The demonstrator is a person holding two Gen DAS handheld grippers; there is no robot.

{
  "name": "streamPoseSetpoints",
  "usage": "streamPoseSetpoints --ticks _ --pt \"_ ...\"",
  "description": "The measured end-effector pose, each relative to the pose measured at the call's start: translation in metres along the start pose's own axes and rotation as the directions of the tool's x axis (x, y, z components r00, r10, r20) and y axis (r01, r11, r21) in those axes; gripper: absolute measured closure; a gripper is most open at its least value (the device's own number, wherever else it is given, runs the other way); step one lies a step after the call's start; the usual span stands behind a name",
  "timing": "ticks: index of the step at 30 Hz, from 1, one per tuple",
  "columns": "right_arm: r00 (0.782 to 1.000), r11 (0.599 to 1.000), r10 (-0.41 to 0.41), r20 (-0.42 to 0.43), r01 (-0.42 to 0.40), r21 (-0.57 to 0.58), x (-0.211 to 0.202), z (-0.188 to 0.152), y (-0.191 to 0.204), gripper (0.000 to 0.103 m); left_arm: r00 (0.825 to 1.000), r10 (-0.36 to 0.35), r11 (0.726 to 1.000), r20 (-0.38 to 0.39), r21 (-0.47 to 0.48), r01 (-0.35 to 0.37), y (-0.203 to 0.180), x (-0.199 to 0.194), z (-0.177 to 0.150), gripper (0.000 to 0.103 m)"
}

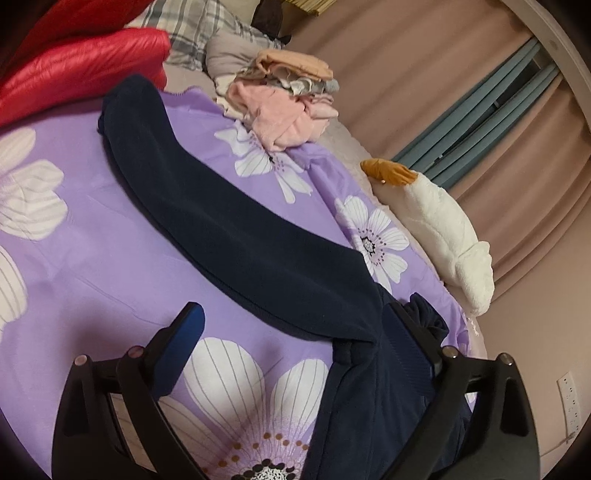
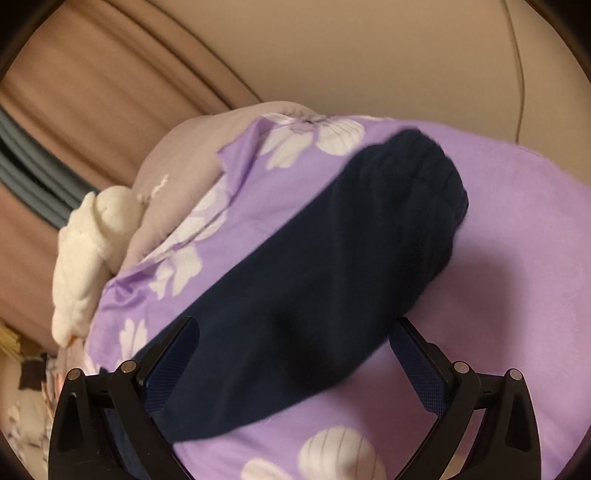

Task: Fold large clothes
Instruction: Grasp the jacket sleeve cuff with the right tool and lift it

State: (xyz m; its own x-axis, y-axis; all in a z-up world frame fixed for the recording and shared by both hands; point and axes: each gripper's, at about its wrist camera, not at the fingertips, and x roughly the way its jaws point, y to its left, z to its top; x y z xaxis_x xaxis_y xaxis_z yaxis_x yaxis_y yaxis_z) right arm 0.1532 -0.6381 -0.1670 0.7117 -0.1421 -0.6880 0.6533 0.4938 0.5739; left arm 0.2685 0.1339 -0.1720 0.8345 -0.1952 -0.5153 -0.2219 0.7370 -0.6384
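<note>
A dark navy fleece garment [image 1: 221,218] lies stretched across the purple flowered bedspread [image 1: 92,236]. In the left wrist view one long part runs from the far left toward my left gripper [image 1: 299,325], which is open, with navy cloth bunched between its fingers near the right pad [image 1: 410,332]. In the right wrist view another part of the garment [image 2: 321,280] with a ribbed end [image 2: 432,173] lies between the open fingers of my right gripper [image 2: 295,347]. The view is slightly blurred.
A pile of pink and beige clothes [image 1: 288,92] sits at the far side of the bed. A white plush duck [image 1: 436,225] lies at the bed's right edge, also in the right wrist view [image 2: 88,251]. A red puffy jacket [image 1: 74,70] and plaid pillow [image 1: 199,29] lie behind. Curtains [image 1: 480,110] hang beyond.
</note>
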Motion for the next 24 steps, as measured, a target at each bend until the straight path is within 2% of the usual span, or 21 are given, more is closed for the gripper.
streamPoseSetpoints --ticks 1,3,4,5,6,7,8,12,15,20,22,24 --pt "0.999 0.999 -0.025 -0.034 0.026 0.021 0.006 0.0 -0.006 0.005 1.0 -0.003 1.0 -0.02 -0.017 0.003 0.002 0.006 -0.001 0.007" --pt "0.999 0.999 -0.031 0.007 0.031 0.038 0.007 -0.001 -0.013 0.015 0.999 -0.01 0.999 -0.05 -0.038 0.008 0.005 0.013 -0.001 0.007" --pt "0.999 0.999 -0.033 0.032 0.032 0.028 0.004 -0.001 -0.013 0.028 0.998 -0.013 0.999 -0.054 -0.04 0.011 0.006 0.015 -0.001 0.007" --pt "0.998 0.999 -0.042 0.04 0.041 0.018 0.003 -0.001 -0.014 0.046 0.998 -0.012 0.999 -0.055 -0.037 0.01 0.005 0.016 -0.001 0.007" --pt "0.997 0.998 -0.058 0.044 0.058 0.022 0.004 -0.001 -0.016 0.055 0.998 -0.01 0.999 -0.054 -0.031 0.008 0.005 0.017 -0.001 0.007" --pt "0.996 0.997 -0.076 0.053 0.074 0.033 0.004 -0.002 -0.019 0.073 0.999 -0.007 1.0 -0.054 -0.023 0.006 0.004 0.017 -0.001 0.007" --pt "0.995 0.996 -0.077 0.063 0.074 0.046 0.003 -0.003 -0.021 0.082 0.999 -0.001 1.0 -0.054 -0.014 0.001 0.003 0.018 -0.001 0.008" --pt "0.997 0.998 -0.016 0.082 0.011 0.067 -0.008 -0.004 -0.016 0.089 0.998 0.043 0.999 -0.054 0.022 -0.042 0.003 0.02 0.0 0.015" --pt "0.99 1.0 0.006 0.144 -0.004 -0.015 -0.027 -0.006 0.01 0.09 0.997 0.05 0.998 -0.056 0.038 -0.048 0.002 0.019 -0.003 0.017" --pt "0.982 0.98 0.061 0.177 -0.025 -0.197 -0.056 -0.028 0.085 0.091 0.996 0.089 0.99 -0.031 0.113 -0.085 -0.006 0.017 -0.007 0.017" --pt "0.98 0.957 0.095 0.173 -0.042 -0.288 -0.066 -0.047 0.124 0.091 0.997 0.064 0.993 -0.039 0.098 -0.06 -0.007 0.018 -0.007 0.017" --pt "0.981 0.916 0.111 0.159 -0.039 -0.399 -0.074 -0.076 0.172 0.091 0.998 0.033 0.997 -0.056 0.069 -0.029 -0.005 0.019 -0.007 0.017"
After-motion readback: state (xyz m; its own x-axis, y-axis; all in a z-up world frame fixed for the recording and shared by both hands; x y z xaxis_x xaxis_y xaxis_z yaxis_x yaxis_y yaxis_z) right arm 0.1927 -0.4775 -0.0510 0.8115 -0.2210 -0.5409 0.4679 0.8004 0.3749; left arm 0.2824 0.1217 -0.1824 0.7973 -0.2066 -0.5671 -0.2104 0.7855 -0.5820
